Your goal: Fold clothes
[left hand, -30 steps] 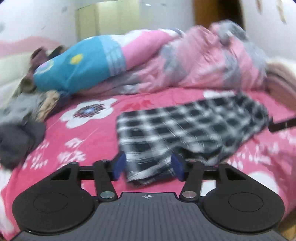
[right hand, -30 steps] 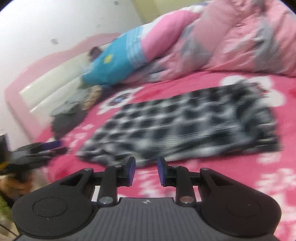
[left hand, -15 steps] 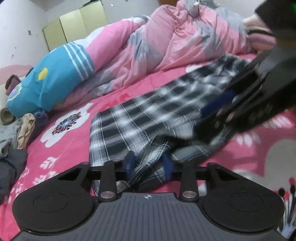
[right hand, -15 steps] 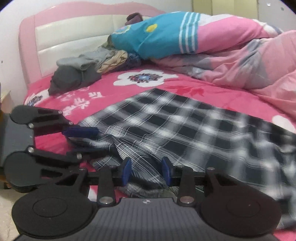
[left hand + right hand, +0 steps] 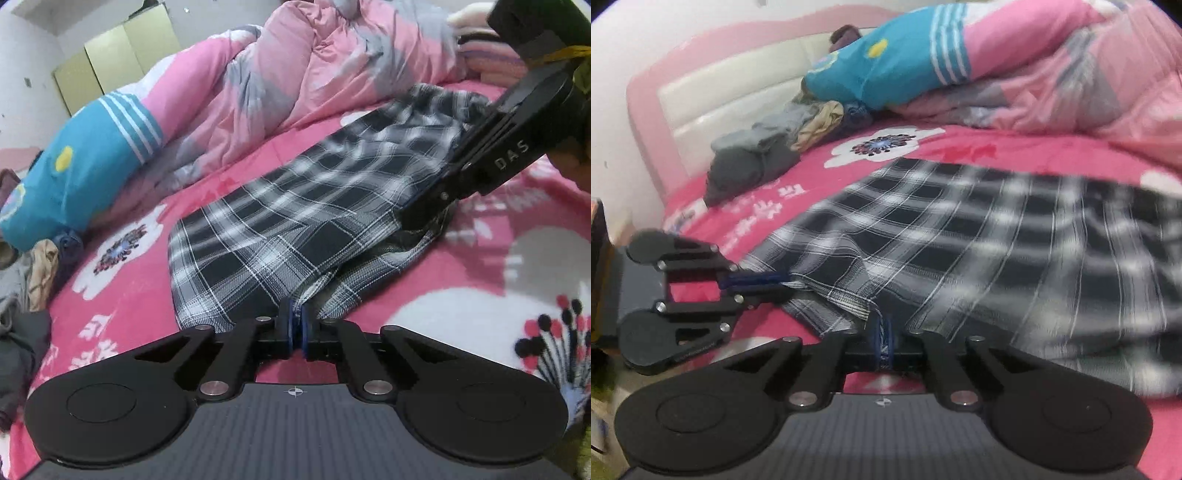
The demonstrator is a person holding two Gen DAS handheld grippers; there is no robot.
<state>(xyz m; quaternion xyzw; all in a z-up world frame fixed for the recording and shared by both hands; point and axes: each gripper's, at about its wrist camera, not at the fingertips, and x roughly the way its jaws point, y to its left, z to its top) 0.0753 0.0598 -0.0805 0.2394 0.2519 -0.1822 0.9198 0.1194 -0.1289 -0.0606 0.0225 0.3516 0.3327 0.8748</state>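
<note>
The plaid garment (image 5: 295, 206) lay spread on the pink bed (image 5: 480, 280), not yet folded. The left claw (image 5: 294, 325) and right claw (image 5: 884, 341) each pinched its near hem; folding remained.

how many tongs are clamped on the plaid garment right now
2. The left tongs grip the plaid garment at its near edge; the right tongs grip another spot along that edge.

Both wrist views look low (and close) across the plaid garment (image 5: 295, 221), from opposite ends.
</note>
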